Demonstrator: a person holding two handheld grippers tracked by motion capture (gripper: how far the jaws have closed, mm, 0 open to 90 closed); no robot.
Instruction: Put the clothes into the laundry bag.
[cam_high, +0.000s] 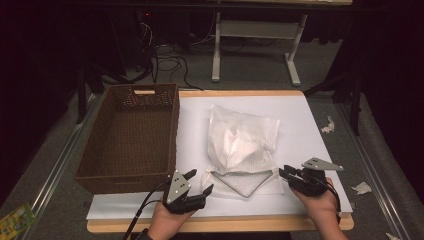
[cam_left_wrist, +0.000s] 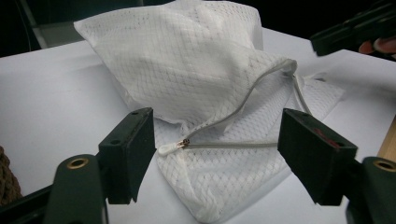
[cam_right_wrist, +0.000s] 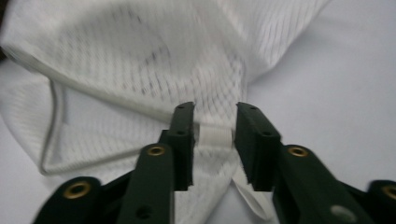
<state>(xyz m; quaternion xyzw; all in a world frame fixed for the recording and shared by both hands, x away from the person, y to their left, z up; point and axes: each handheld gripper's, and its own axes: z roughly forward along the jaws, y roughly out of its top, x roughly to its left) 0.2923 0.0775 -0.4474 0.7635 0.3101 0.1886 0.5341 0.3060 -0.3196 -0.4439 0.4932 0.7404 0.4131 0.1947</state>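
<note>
A white mesh bag (cam_high: 242, 145) is lying on the white surface (cam_high: 300, 125), near the front edge and just to the right of a brown basket (cam_high: 131, 137). The bag is soft and puffy, with something bulky sitting inside it, so its top is bulging up in a lump. Its cloth is showing a tiny diamond net pattern. The near end is lying flat and spreading out on the surface. A grey zipper (cam_left_wrist: 243, 126) is running along this end, and it is standing partly open in a V shape. The small white zipper pull (cam_left_wrist: 170, 148) is resting at the point of the V.
</note>
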